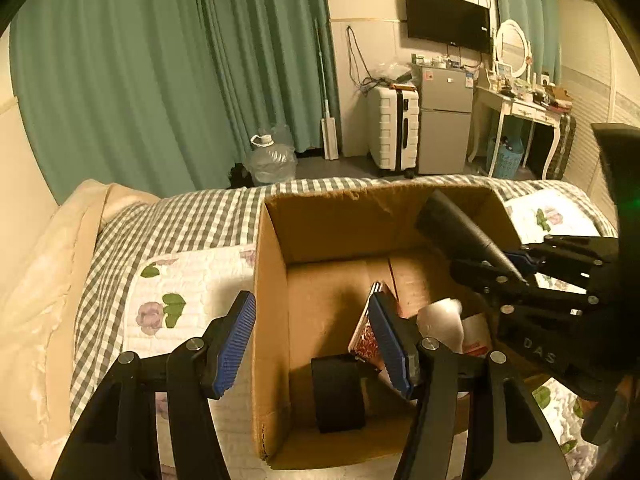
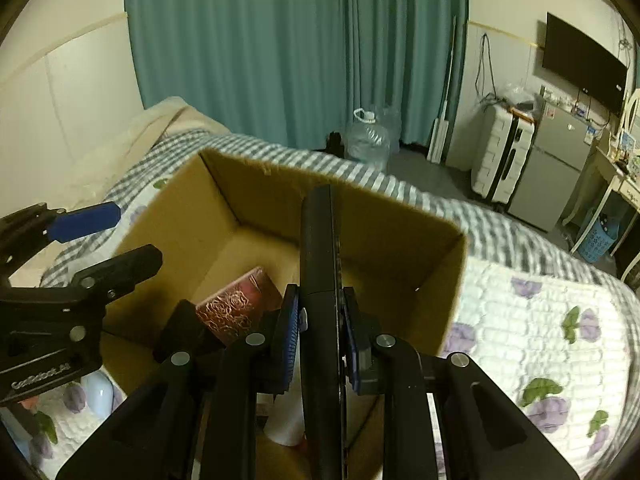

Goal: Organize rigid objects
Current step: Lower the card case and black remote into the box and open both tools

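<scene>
An open cardboard box (image 1: 276, 320) sits on a bed covered with a checked and flowered quilt (image 1: 188, 280), filling the lower middle of both views. The right tongs (image 2: 320, 332) are clamped on a long, flat black object (image 2: 318, 248) with a smooth matte face; in the right wrist view it runs straight up the centre of the frame, squeezed between the blue ribbed pads (image 2: 290, 340), its far end reaching over the box's back wall. In the left wrist view the same black object (image 1: 460, 232) slants from the right tongs (image 1: 516, 262) at the right edge up and left over the box interior. The left tongs (image 1: 312, 344) stand apart and hold nothing, one blue pad outside the box's left wall over the quilt and the other over the inside. Inside the box, a dark red book with a gold rose pattern (image 2: 240, 304) leans tilted near the middle, a black block (image 1: 338, 392) lies at the lower part of the floor, and a white container (image 1: 440, 316) sits just right of the book. Green curtains (image 1: 160, 60) fill the upper left of the frame; a white suitcase (image 1: 394, 132) and a small grey fridge (image 1: 446, 120) stand in the upper right.
</scene>
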Demonstrator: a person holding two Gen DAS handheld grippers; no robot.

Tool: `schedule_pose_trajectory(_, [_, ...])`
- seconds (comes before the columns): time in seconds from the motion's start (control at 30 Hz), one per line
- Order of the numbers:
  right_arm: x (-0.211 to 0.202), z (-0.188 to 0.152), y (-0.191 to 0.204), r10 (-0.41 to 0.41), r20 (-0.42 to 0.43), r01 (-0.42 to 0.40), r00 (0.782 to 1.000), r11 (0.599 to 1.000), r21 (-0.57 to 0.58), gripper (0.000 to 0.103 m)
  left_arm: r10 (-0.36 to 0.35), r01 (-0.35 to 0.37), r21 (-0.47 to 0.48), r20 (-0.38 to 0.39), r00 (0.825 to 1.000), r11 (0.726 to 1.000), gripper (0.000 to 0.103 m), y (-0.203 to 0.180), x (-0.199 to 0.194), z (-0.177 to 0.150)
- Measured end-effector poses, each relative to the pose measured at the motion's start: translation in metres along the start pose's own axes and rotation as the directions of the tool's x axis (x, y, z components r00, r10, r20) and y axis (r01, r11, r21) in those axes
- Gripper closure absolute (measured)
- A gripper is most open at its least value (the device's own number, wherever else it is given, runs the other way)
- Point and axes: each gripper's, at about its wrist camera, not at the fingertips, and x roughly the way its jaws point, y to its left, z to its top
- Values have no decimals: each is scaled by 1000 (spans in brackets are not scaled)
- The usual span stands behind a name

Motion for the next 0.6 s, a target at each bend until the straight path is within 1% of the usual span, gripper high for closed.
schedule_pose_trajectory(0.13, [2, -4, -2, -13, 11, 13, 1000, 1000, 7, 83, -3, 3, 16, -3, 1000, 1000, 42, -3, 2, -4])
schedule_pose_trajectory(0.2, [-3, -3, -4, -14, 20, 14, 1000, 1000, 21, 80, -1, 1, 14, -4, 1000, 1000, 42, -4, 0, -4])
schedule_pose_trajectory(0.23, [-9, -2, -5, -19, 26, 18, 999, 999, 27, 69, 0, 0, 10, -5, 1000, 1000, 42, -3, -3, -3])
schedule_pose_trajectory(0.27, [-15, 0, -6, -29, 32, 28, 999, 999, 31, 54, 0, 0, 5, -4, 1000, 1000, 42, -3, -6, -3])
schedule_pose_trajectory(0.3, [-23, 1, -6, -43, 42, 42, 998, 999, 33, 51, -1, 1, -1, 1, 1000, 1000, 42, -2, -11, -2])
schedule_pose_trajectory(0.4, [-53, 5, -4, -77, 73, 74, 994, 997, 37, 50, -22, 22, -21, 26, 999, 1000, 42, 1, -35, 1])
schedule_pose_trajectory(0.43, [-69, 7, -2, -90, 87, 87, 992, 995, 38, 47, -25, 26, -23, 37, 999, 999, 42, 2, -45, 3])
schedule_pose_trajectory(0.47, [-78, 9, -1, -99, 96, 96, 990, 995, 39, 41, -25, 26, -23, 51, 998, 999, 42, 3, -57, 4])
schedule_pose_trajectory(0.53, [-108, 13, 7, -123, 127, 119, 984, 992, 37, 33, -21, 22, -21, 86, 996, 1000, 42, 5, -82, 8])
schedule_pose_trajectory(0.57, [-121, 14, 10, -130, 140, 126, 982, 991, 35, 29, -20, 23, -23, 108, 994, 999, 42, 6, -97, 10])
schedule_pose_trajectory(0.6, [-136, 15, 14, -138, 153, 134, 979, 990, 34, 28, -21, 24, -26, 125, 992, 999, 41, 8, -109, 11])
